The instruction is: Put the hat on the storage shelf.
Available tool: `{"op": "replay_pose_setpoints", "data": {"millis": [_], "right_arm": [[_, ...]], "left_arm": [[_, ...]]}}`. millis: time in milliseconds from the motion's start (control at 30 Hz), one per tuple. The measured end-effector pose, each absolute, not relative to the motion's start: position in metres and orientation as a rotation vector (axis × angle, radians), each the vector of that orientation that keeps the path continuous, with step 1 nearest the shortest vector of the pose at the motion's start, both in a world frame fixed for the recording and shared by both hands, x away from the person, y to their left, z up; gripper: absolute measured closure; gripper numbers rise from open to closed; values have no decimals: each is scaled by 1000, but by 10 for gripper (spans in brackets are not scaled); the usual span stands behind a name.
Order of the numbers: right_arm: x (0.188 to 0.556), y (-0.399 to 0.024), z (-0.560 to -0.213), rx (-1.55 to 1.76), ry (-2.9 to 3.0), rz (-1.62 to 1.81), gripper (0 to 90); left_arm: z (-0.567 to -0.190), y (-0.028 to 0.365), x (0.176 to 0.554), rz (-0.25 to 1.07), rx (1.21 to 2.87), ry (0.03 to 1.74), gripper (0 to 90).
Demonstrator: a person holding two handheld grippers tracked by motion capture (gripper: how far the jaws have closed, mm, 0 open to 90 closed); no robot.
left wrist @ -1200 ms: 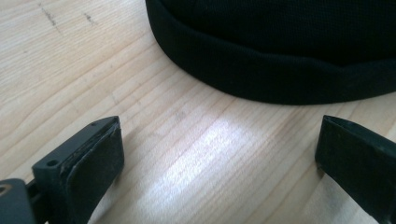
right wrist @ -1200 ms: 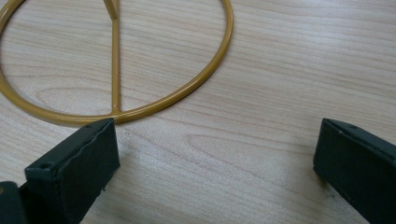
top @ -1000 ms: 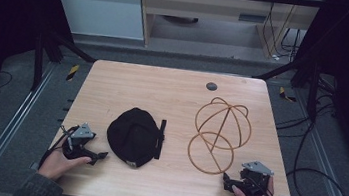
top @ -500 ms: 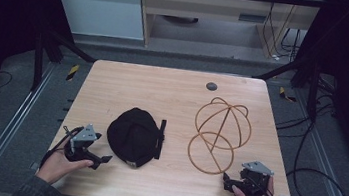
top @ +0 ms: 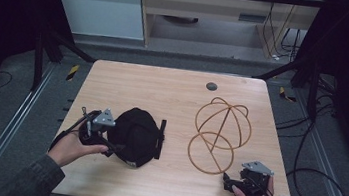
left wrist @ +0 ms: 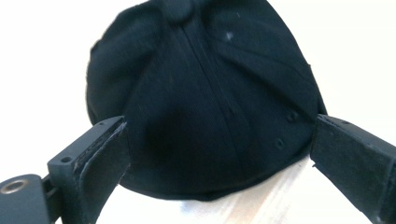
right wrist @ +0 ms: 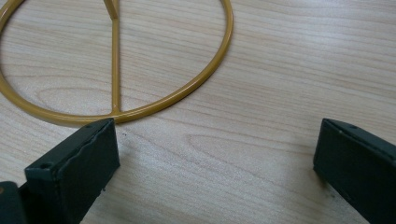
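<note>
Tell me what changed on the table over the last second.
The left tongs moved right, up to the black cap, jaws open on either side of it. The cap, the wire stand and the right tongs stayed put.

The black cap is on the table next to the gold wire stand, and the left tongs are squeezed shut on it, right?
Not quite. The black cap does lie on the table beside the gold wire stand, but the left tongs are open, not squeezed shut. The left gripper view shows their jaws spread wide on either side of the cap's rear edge.
</note>
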State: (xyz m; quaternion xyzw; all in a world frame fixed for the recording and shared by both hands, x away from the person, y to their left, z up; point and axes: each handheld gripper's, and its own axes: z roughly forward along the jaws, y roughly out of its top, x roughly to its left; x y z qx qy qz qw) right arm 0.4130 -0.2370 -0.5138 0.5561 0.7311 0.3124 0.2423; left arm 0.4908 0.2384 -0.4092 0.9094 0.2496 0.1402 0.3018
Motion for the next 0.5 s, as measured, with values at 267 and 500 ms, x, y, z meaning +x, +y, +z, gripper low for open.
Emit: {"op": "replay_pose_setpoints", "data": {"millis": [267, 500], "right_arm": [[413, -237, -514, 1520, 1998, 854, 4], [413, -237, -514, 1521, 2000, 852, 4]], "left_arm": [[-397, 217, 497, 401, 2462, 621, 51], [-398, 207, 500, 411, 2476, 637, 59]]}}
